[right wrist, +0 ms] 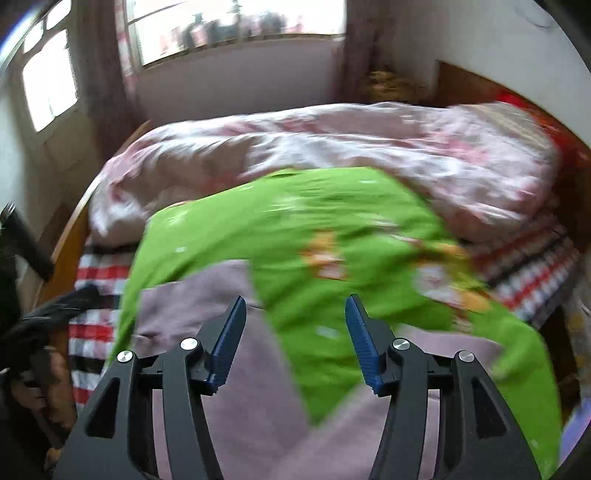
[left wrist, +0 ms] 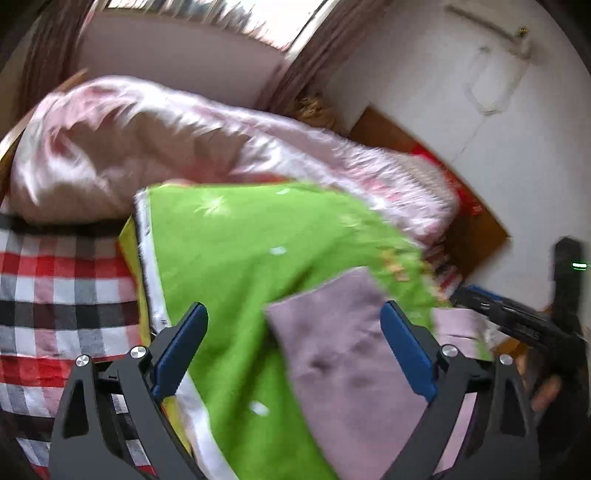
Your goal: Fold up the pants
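Observation:
The mauve pants (left wrist: 354, 354) lie spread on a green blanket (left wrist: 236, 251) on the bed. In the right wrist view the pants (right wrist: 207, 314) lie with two legs (right wrist: 436, 354) apart and green blanket (right wrist: 317, 229) between them. My left gripper (left wrist: 293, 325) is open and empty, hovering above the end of one pant leg. My right gripper (right wrist: 295, 317) is open and empty, above the gap between the legs. The right gripper also shows at the right edge of the left wrist view (left wrist: 517, 317). Both views are motion-blurred.
A pink floral quilt (right wrist: 332, 155) is bunched at the far side of the bed. A red, white and black checked sheet (left wrist: 55, 295) covers the mattress. A wooden bed frame (right wrist: 70, 236), a window (right wrist: 236, 26) and white walls (left wrist: 461, 92) surround the bed.

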{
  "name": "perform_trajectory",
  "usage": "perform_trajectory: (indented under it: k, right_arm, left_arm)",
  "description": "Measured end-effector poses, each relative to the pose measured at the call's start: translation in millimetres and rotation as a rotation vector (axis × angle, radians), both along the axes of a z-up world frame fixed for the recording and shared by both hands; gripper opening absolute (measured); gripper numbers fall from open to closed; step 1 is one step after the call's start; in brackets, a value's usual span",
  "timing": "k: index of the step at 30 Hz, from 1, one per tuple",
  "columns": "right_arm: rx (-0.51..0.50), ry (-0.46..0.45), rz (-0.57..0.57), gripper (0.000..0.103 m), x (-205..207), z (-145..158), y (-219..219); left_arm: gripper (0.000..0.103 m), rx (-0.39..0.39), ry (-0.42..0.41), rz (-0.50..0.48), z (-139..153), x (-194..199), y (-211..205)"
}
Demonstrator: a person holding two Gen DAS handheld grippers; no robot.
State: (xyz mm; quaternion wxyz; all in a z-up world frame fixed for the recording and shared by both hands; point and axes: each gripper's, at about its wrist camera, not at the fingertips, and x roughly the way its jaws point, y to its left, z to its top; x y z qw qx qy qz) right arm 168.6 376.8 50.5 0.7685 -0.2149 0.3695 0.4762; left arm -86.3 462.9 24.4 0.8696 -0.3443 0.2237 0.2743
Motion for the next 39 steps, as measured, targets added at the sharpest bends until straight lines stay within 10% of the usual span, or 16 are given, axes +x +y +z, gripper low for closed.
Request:
perform_trajectory:
  k: [3, 10, 17, 28, 35, 39]
  right_arm:
    - [-0.080, 0.032, -0.074, 0.055, 8, -17, -22]
    - [-0.273, -0.050, -0.093, 0.055, -15, -82, -12]
    - [-0.072, 0.077, -0.109, 0.008, 2, -72, -38]
    - [0.184, 0.171, 0.183, 0.006, -80, -3, -20]
    - [-0.001, 0.154, 0.252, 0.007, -120, -70, 23]
    - [0.055, 0.178, 0.245, 0.007, -115, -64, 11]
  left_arm:
    - [0.101, -0.037, -0.055, -0.181, 6, 6, -35]
    - [0.101, -0.092, 0.184, -0.422, -45, 60, -86]
    - [0.101, -0.192, 0.125, -0.415, -49, 61, -68]
    - [0.101, -0.386, -0.244, -0.321, -32, 1, -24]
    - [0.101, -0.533, -0.200, -0.431, -55, 38, -9]
    - [0.091, -0.507, -0.203, -0.427, -52, 55, -7]
